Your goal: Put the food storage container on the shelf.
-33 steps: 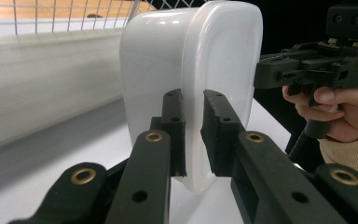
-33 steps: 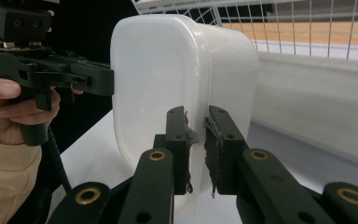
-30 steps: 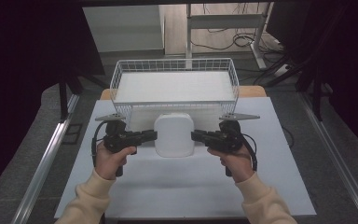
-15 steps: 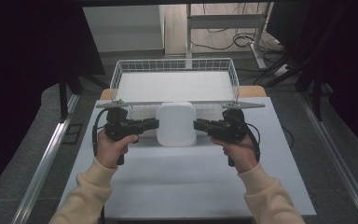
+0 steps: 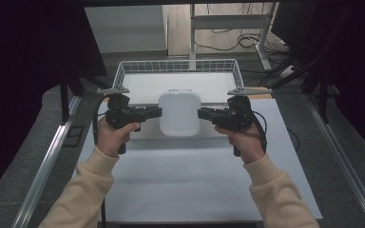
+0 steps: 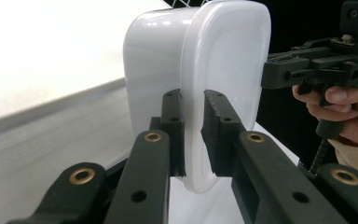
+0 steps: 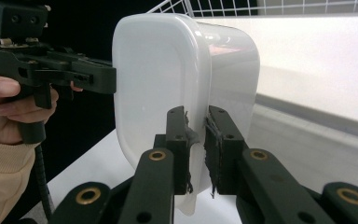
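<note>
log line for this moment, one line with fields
object: white lidded container, held off table | left gripper: shut on its rim | right gripper: shut on opposite rim | position: in front of wire basket

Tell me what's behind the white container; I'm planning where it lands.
Behind the white container stands a wire basket with a white floor. The container hides the basket's near rim; nothing else shows inside.

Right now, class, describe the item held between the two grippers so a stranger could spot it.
Find the wire basket at the table's far edge. Just before it, a white plastic container hangs between both grippers, clamped by its rim. It is rounded, glossy and lifted off the table.
</note>
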